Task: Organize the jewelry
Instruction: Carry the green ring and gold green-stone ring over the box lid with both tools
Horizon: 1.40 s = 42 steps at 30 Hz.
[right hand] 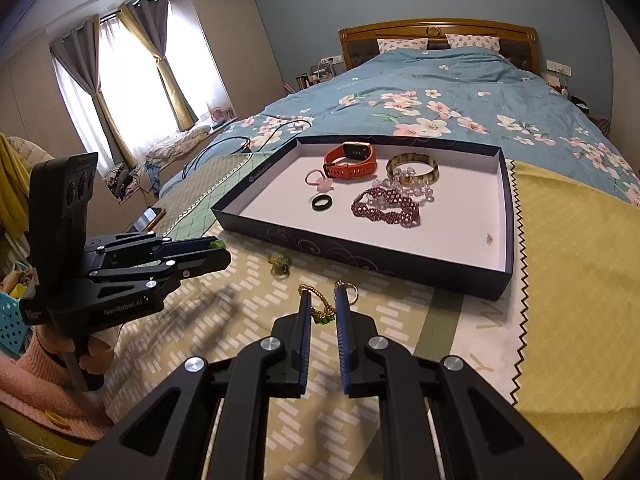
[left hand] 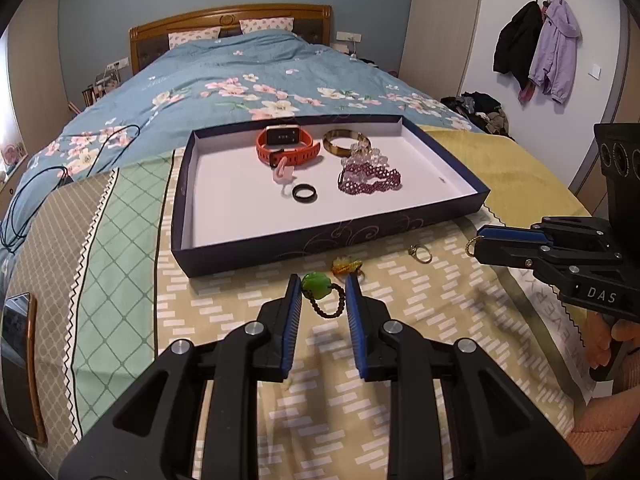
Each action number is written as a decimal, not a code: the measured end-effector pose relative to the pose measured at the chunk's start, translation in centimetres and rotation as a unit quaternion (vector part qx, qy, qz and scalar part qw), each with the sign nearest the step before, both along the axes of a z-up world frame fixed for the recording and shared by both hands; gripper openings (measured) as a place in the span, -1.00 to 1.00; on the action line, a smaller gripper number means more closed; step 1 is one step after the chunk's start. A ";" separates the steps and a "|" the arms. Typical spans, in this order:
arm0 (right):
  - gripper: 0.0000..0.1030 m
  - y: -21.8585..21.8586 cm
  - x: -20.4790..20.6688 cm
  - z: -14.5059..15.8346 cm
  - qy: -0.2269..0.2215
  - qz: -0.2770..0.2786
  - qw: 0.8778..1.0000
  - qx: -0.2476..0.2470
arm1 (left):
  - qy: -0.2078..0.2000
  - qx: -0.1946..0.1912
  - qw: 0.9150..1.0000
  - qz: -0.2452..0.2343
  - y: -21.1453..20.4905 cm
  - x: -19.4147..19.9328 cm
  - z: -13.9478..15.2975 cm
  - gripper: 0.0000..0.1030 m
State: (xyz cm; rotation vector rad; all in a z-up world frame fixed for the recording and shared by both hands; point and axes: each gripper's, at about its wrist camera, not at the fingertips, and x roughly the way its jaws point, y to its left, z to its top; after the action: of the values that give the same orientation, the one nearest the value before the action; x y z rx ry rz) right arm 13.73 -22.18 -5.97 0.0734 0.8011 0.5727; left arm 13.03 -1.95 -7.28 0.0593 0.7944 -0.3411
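My left gripper [left hand: 323, 296] is shut on a green pendant [left hand: 315, 285] with a dark beaded cord, held a little above the patterned cloth. It also shows in the right wrist view as the left gripper [right hand: 218, 252]. My right gripper [right hand: 322, 304] is shut on a gold chain [right hand: 322, 310] with a ring loop; seen from the left, the right gripper [left hand: 480, 240] is just off the tray's near right corner. The dark blue tray [left hand: 320, 244] holds an orange watch [left hand: 286, 144], an amber bangle [left hand: 346, 142], a purple bead bracelet [left hand: 370, 182] and a black ring [left hand: 305, 193].
A yellow trinket [left hand: 346, 266] and a small ring [left hand: 420, 254] lie on the cloth in front of the tray. A phone [left hand: 18, 360] lies at the bed's left edge and black cables [left hand: 40, 184] trail over the quilt. A hand in a pink sleeve [right hand: 44, 368] holds the left gripper.
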 end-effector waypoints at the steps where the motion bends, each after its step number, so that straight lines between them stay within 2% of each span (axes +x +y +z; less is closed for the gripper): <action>1: -0.80 -0.1 0.0 0.1 -0.001 -0.001 1.000 0.002 | -0.003 0.001 1.000 -0.001 -0.1 -0.1 0.2 -0.56; 18: -0.80 -0.1 0.9 1.4 -0.022 -0.008 1.000 0.008 | -0.022 -0.006 1.000 0.007 0.3 -0.3 1.4 -0.56; 42: -0.80 0.3 3.3 2.7 -0.046 -0.011 0.999 0.008 | -0.051 -0.010 0.998 0.018 0.1 1.3 3.3 -0.56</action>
State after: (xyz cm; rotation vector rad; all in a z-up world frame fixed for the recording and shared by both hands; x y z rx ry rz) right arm 17.02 -21.93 -3.26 0.0700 0.7053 0.5582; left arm 14.33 -1.81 -3.99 0.0424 0.6900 -0.3088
